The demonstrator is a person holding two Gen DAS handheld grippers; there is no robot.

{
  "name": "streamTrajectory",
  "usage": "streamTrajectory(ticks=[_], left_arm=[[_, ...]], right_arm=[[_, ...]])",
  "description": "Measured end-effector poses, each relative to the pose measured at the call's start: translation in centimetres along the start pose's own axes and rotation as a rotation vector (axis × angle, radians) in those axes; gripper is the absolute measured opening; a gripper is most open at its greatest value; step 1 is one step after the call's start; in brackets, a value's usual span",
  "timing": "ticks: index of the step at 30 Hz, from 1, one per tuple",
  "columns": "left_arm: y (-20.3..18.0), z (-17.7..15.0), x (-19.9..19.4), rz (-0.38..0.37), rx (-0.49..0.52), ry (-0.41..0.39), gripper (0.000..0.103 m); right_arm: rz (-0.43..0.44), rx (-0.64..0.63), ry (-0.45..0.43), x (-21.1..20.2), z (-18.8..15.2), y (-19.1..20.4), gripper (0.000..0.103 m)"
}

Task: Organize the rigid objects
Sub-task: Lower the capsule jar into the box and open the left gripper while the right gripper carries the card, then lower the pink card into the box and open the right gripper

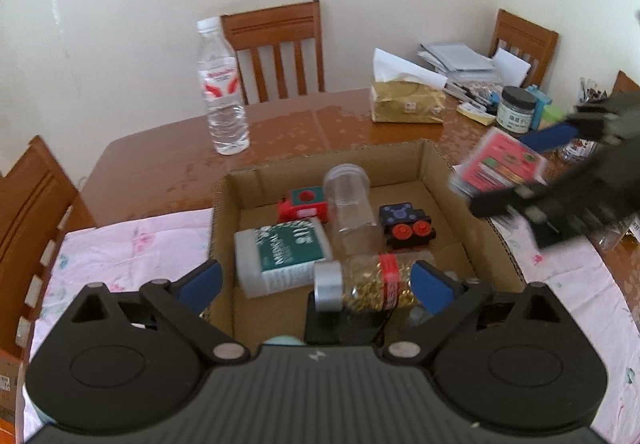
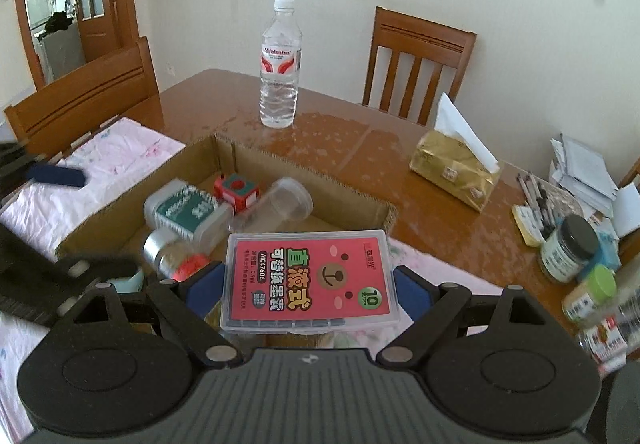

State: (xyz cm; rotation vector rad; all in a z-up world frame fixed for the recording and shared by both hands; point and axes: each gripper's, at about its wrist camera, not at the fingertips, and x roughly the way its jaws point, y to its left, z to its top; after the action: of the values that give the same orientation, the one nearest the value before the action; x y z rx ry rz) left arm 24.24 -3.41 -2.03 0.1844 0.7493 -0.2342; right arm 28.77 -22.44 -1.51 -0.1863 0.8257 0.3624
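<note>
Clamped between my right jaws is a flat clear case [image 2: 310,280] with a pink label, its long sides pressed by the blue pads [image 2: 408,294]. My right gripper [image 2: 310,286] holds it level above the near right corner of the cardboard box [image 2: 308,173], over the box's edge and the pink cloth [image 2: 116,151] beneath it. From my left camera the case [image 1: 498,165] shows to the right of the box, blurred, just outside its right wall.

My left gripper [image 1: 316,286] hangs over the box's near wall with jaws wide apart and nothing between them.

Inside the box [image 1: 428,153], nearest me, a jar of gold bits [image 1: 372,284] with a silver lid lies on its side. Just behind it to the left a white container with a green label [image 1: 282,256] lies flat. A clear empty jar [image 1: 352,205] lies in the middle, touching the green-labelled one. Right of it sits a black toy with red wheels [image 1: 406,226], and at the back left a red and green block [image 1: 304,203].

Past the box, on the brown table [image 1: 160,159], a water bottle [image 1: 222,87] stands upright. Further right is a gold tissue pack [image 1: 408,103], then a dark-lidded jar [image 1: 516,109] among papers and pens. Wooden chairs [image 1: 278,47] stand against the wall.
</note>
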Motion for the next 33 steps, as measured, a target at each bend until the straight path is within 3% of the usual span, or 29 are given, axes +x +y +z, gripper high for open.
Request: streamTrajectory(ticks=[5, 16, 18, 33], left_arm=[[0.3, -1.3, -1.9, 0.054, -0.024, -0.026, 0.100], [0.7, -3.2, -4.3, 0.069, -0.035, -0.042, 0.100], [0.9, -3.3, -4.4, 0.076, -0.041, -0.041, 0.100], [2.2, -3.3, -5.3, 0.079, -0.098, -0.047, 0.100]], right_arm=[[0.023, 0.010, 0.020, 3.1, 2.2, -0.3, 0.092], [-0.014, 0.033, 0.104, 8.7, 4.1, -0.5, 0.095], [-0.024, 0.038, 0.098, 8.6, 4.1, -0.4, 0.103], [-0.045, 0.139, 0.128, 4.6, 3.7, 0.4, 0.103]])
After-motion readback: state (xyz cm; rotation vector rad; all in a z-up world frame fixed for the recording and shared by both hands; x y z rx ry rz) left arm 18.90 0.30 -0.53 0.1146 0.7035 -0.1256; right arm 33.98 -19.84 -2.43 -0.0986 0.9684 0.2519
